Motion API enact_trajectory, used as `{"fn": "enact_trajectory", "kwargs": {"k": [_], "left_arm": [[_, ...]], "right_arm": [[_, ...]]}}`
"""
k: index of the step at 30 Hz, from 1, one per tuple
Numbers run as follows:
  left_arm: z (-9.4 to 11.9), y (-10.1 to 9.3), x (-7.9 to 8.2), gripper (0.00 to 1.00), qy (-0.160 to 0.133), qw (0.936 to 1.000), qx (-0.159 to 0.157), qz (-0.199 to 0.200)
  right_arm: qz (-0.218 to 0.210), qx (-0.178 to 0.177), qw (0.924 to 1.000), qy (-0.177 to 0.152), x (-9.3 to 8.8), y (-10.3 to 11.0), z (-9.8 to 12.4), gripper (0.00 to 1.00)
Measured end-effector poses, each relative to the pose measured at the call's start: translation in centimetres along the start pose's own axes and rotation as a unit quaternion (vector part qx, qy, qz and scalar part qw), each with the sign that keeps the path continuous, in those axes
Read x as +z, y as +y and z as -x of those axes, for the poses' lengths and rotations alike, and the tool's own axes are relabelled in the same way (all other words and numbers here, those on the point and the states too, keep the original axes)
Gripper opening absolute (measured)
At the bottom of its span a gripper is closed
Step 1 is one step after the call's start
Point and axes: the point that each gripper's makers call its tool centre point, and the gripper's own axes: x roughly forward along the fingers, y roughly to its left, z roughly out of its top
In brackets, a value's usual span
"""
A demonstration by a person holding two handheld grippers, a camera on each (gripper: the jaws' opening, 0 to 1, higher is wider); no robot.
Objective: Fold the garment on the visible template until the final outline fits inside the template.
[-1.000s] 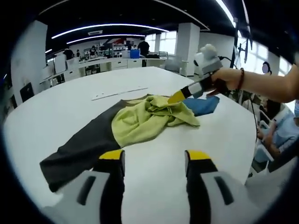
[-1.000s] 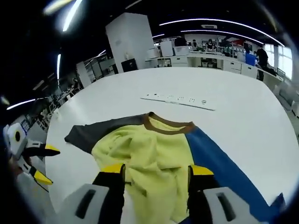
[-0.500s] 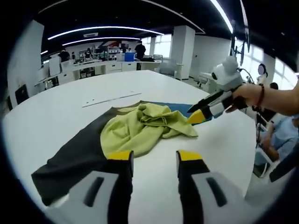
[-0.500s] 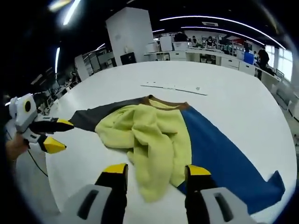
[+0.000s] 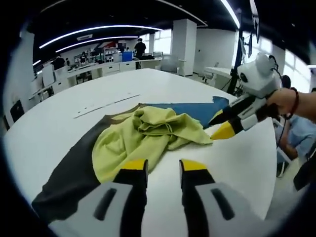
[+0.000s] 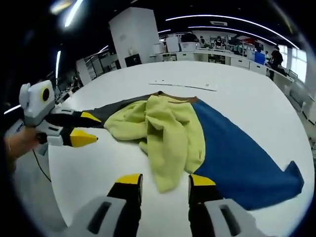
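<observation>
Both grippers have pulled back from the garment (image 6: 197, 143) since a second ago. I have my right gripper (image 6: 165, 180) and left gripper (image 5: 163, 165) empty, jaws narrowly apart. It lies rumpled mid-frame on the table (image 6: 256, 98), yellow bunched over blue and grey. I judge folding barely begun; I can't make out a template outline.

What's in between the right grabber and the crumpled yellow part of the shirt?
Only bare white table. In the right gripper view, the right gripper hangs open just short of the yellow part, not touching it.
</observation>
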Motion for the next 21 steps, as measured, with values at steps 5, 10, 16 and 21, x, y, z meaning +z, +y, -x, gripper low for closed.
{"fn": "enact_trajectory", "kwargs": {"k": [5,10,16,21], "left_arm": [[-1.4,0.2,-0.4,0.19,0.008,1.0,0.0,-0.002],[-2.7,0.7,-1.1,0.19,0.019,0.9998,0.006,-0.003],[-4.1,0.7,-2.0,0.18,0.035,0.9993,0.008,-0.006],[-4.9,0.9,-2.2,0.15,0.039,0.9991,0.014,-0.004]], "right_arm": [[0.004,0.002,1.0,0.006,-0.8,0.3,-0.3,0.26],[0.016,-0.003,0.9999,0.006,-1.2,0.6,-0.7,0.2],[0.054,-0.016,0.9984,0.008,-1.3,0.6,-1.4,0.14],[0.048,-0.019,0.9986,0.009,-1.5,0.5,-1.7,0.13]]}}
